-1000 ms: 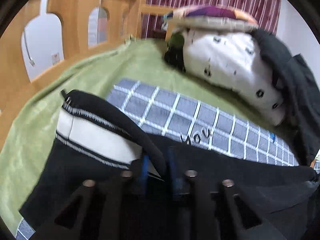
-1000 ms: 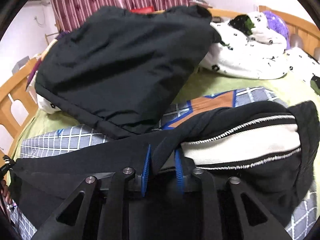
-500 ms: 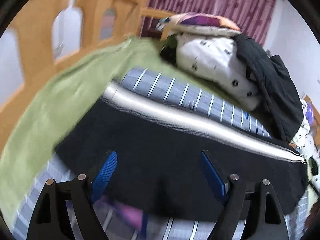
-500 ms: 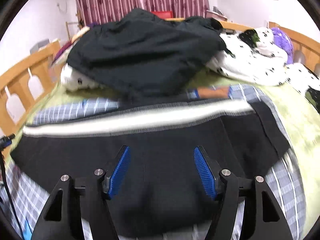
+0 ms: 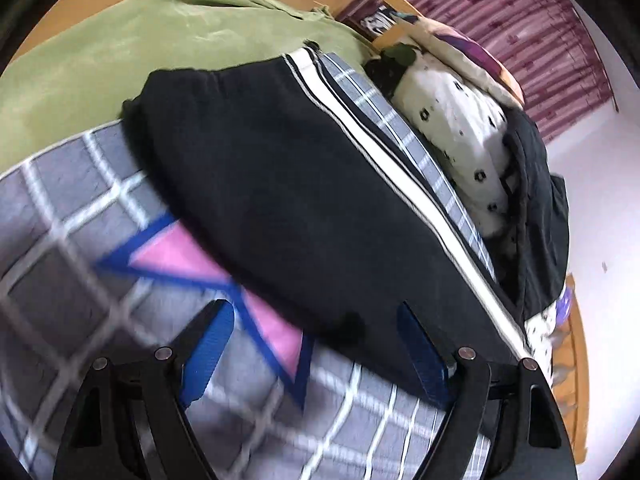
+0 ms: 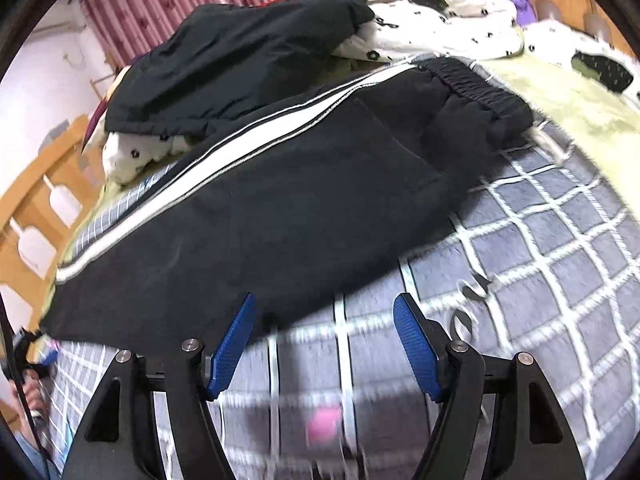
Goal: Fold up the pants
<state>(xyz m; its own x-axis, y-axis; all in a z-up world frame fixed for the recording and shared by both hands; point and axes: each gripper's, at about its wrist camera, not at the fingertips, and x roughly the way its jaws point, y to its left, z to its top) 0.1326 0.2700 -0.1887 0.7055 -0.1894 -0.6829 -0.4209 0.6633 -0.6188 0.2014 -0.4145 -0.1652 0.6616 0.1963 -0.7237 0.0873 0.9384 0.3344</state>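
Black pants [image 5: 280, 184] with a white side stripe [image 5: 384, 160] lie flat, folded lengthwise, on a grey checked blanket [image 5: 72, 208]. My left gripper [image 5: 316, 340] hovers over their near edge; its jaws stand wide and are closing slightly, gripping nothing, with only that edge and the blanket below them. In the right wrist view the pants [image 6: 300, 200] stretch from the elastic waistband [image 6: 480, 96] at upper right to the lower left. My right gripper [image 6: 324, 332] is just off the near edge, its jaws opening, with bare blanket [image 6: 540, 260] under them.
A dark jacket [image 6: 248, 52] lies on a white spotted quilt [image 6: 440, 28] just behind the pants. A green sheet [image 5: 100, 48] covers the bed, ringed by a wooden rail [image 6: 28, 216]. A striped curtain [image 5: 520, 20] hangs behind. A person's hand [image 6: 28, 392] shows at lower left.
Both grippers were shut on folds of the pants a second ago. They let go, the pants dropped flat, and both grippers pulled back to the near edge with jaws wide.
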